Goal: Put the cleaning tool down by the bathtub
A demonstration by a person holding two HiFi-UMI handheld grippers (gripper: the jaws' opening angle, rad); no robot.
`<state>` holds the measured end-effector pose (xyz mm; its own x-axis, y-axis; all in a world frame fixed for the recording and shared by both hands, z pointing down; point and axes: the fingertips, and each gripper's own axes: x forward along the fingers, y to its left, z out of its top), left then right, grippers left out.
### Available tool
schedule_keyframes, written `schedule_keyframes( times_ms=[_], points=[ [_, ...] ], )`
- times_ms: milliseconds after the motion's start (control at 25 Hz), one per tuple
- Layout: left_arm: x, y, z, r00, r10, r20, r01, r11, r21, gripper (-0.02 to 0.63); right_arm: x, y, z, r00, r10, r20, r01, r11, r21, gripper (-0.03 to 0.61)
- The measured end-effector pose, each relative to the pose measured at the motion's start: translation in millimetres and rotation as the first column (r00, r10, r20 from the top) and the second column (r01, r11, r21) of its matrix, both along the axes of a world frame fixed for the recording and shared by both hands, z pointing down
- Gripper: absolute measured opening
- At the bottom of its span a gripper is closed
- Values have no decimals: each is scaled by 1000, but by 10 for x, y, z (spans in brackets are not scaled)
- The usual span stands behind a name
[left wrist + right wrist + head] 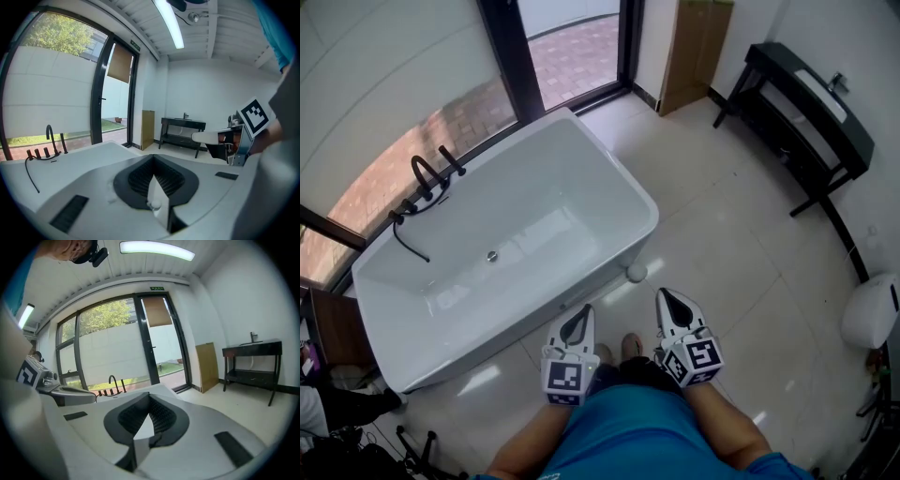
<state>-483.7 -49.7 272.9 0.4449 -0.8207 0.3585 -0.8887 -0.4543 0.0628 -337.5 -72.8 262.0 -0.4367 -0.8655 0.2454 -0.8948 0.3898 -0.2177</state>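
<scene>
The white bathtub (609, 169) fills the middle left of the head view. A small white round object (636, 273), probably the cleaning tool, lies on the floor tiles against the tub's near right corner. Both grippers hover low in front of the person, just short of the tub. My left gripper (579, 319) is shut with nothing between its jaws. My right gripper (672, 302) is shut and empty too, a little to the right of the round object and nearer the person. The left gripper view shows its jaws (152, 159) pressed together, and the right gripper view shows the same (149, 397).
A black faucet (427, 183) with a hose sits on the tub's far left rim. Glass doors stand behind the tub. A brown board (694, 52) leans in the corner, a black console table (806, 103) lines the right wall, and a white fixture (872, 314) is at the right edge.
</scene>
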Motion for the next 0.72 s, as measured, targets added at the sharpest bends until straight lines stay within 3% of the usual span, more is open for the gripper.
schedule_keyframes(
  times_ms=[240,720],
  points=[
    [52,-130,-431,1000,15,-10,-14,995,101,0,215,1,-321,998,64,1,-64,996,66,3],
    [156,-16,-601,998,55,-8,-54,989,138,0,297,203,-574,997,78,18,-79,993,93,3]
  ],
)
